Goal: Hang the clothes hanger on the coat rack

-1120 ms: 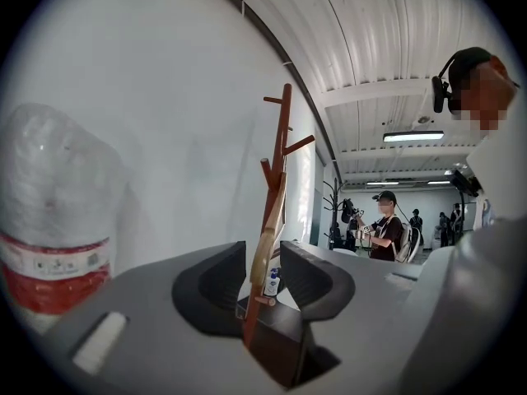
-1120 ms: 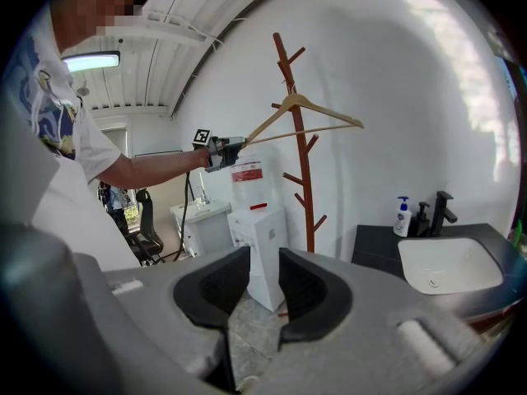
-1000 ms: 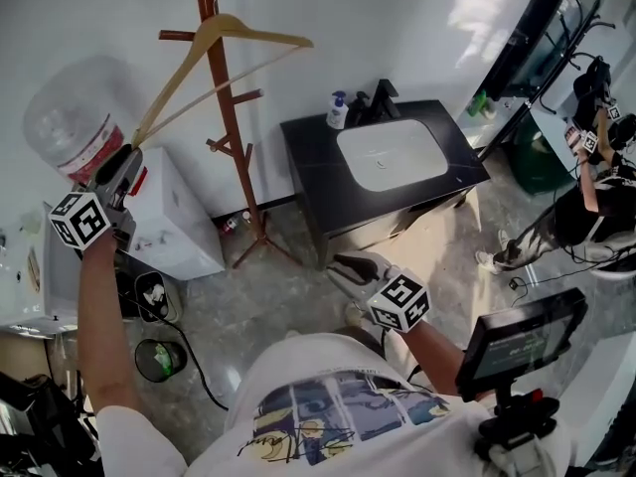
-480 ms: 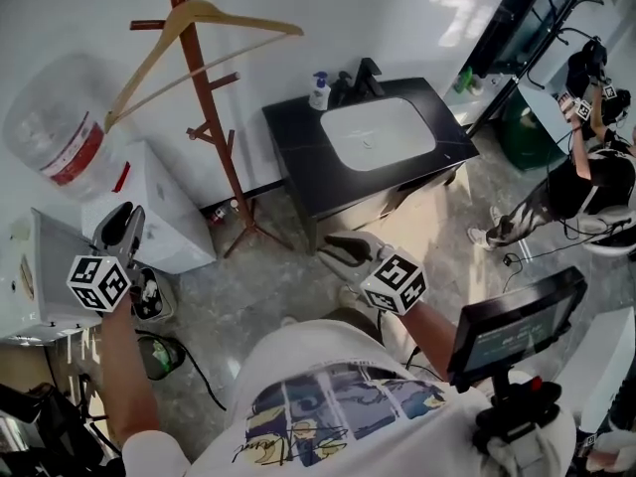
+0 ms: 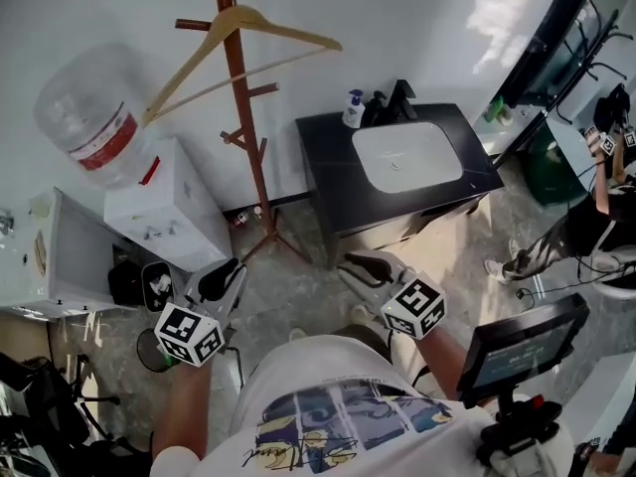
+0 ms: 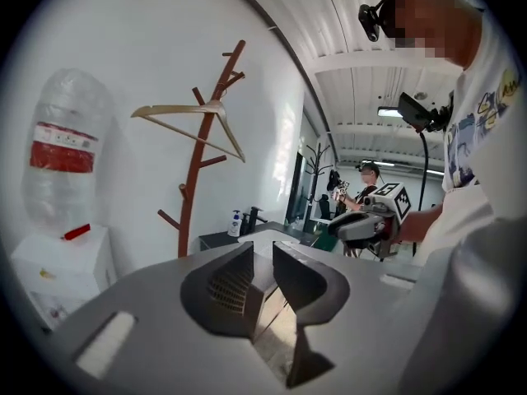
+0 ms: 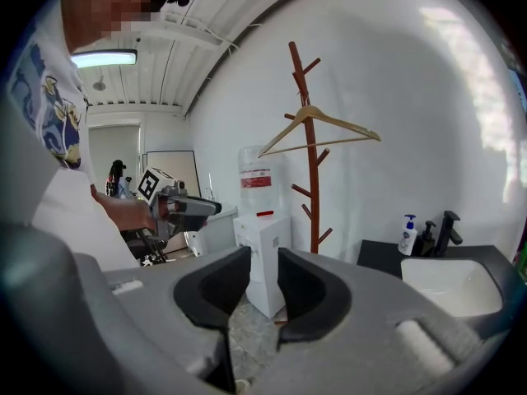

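Left claw [image 5: 221, 282] now down off the hanger [image 5: 260, 20], low beside the torso [image 5: 338, 415] (jaws closing, empty)

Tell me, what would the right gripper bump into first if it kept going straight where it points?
Most likely the white water dispenser: it shows in the gap between the right gripper's open jaws, nothing nearer in line. Depth is hard to judge, though.

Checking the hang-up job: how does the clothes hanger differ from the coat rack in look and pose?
The hanger is pale wood; the coat rack is reddish-brown. The hanger hangs tilted, its left end lower in the head view; the coat rack stands upright. The hanger is a thin triangle; the coat rack is a tall pole with short pegs. Both look wooden.
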{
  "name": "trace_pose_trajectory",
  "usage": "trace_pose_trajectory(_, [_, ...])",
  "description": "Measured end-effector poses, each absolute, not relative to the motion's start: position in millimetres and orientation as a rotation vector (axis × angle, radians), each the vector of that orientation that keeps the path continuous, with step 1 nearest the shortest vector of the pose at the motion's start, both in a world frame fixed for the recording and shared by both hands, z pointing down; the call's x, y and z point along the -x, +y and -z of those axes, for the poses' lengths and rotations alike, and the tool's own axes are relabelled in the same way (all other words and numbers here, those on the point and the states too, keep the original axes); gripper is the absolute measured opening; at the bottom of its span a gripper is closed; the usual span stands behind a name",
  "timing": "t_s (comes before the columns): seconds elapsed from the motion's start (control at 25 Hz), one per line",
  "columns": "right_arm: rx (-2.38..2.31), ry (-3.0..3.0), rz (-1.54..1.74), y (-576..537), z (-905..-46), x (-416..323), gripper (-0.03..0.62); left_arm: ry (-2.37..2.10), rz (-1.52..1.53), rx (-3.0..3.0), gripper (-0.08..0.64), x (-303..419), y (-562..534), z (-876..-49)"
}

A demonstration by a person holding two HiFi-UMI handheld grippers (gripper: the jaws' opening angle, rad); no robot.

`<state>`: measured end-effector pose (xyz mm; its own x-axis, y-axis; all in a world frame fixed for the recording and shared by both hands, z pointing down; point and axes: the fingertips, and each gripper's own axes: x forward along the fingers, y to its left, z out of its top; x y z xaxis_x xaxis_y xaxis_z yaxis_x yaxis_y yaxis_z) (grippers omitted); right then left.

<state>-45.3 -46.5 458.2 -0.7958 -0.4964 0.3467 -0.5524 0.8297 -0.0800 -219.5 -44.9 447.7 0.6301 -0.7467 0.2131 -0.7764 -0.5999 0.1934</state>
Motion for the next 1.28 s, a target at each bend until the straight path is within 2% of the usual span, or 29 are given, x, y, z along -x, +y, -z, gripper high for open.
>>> trace_pose_trajectory(0.32, [-0.727,-2.778,-0.160,-53.0,-427.4,52.7,0.071,-1.137,-0.234,-2.650,0.077,152.8,-19.4,-445.5])
trace_pose_trajectory(0.6, [-0.678,-2.813,-0.070,-58.3,-403.1,38.7,0.004,-1.121,-0.231,-2.685,0.074,113.7,-24.6,-433.2])
trace_pose_trajectory(1.28, [-0.443,-2.829,-0.008,-103.5,-397.0,5.4,0.002,-1.199,-0.236,-2.599,0.072,47.4,-73.7,-433.7])
